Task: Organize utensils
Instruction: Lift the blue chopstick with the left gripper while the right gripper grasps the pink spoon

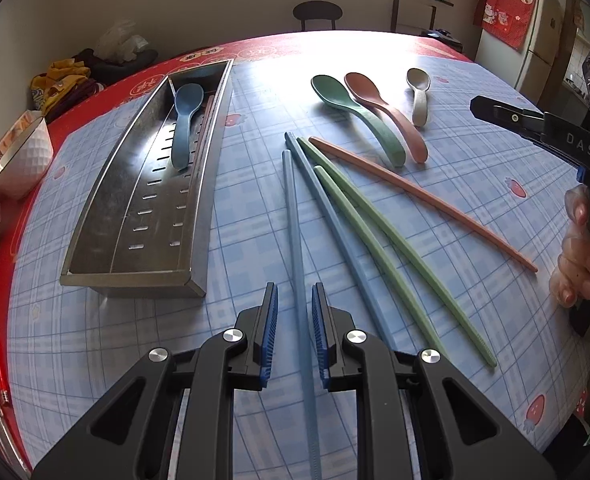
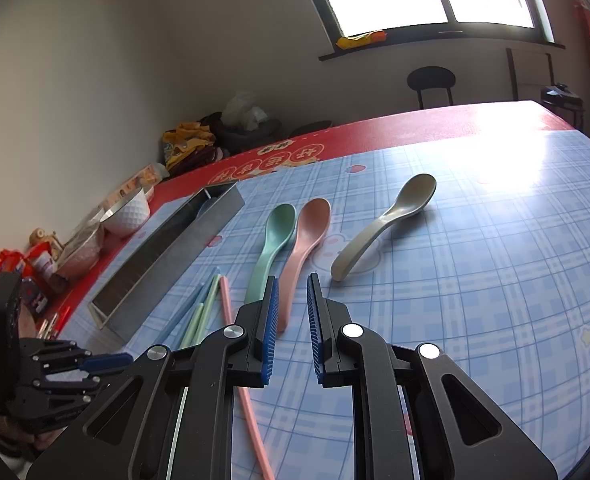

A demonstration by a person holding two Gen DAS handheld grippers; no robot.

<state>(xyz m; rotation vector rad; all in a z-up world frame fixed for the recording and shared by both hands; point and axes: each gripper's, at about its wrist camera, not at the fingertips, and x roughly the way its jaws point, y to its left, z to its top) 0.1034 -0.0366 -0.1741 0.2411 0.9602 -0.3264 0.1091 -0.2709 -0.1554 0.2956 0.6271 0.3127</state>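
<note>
A metal utensil tray (image 1: 95, 208) lies at the left with a blue spoon (image 1: 185, 124) in it. My left gripper (image 1: 295, 300) is open, its pads either side of a blue chopstick (image 1: 295, 216) lying on the cloth, not touching it. A second blue chopstick (image 1: 327, 216), two green chopsticks (image 1: 379, 232) and a pink chopstick (image 1: 423, 200) lie to its right. Green (image 1: 351, 112), pink (image 1: 387, 112) and beige (image 1: 418, 96) spoons lie beyond. My right gripper (image 2: 293, 292) is open and empty above the pink spoon's handle (image 2: 303, 248); it also shows in the left wrist view (image 1: 535, 124).
A white bowl (image 1: 23, 160) and packets stand along the table's left edge. Bags and clothes (image 1: 79, 76) lie at the far left corner. A chair (image 1: 317, 14) stands behind the table. A fridge (image 1: 531, 40) is at the right.
</note>
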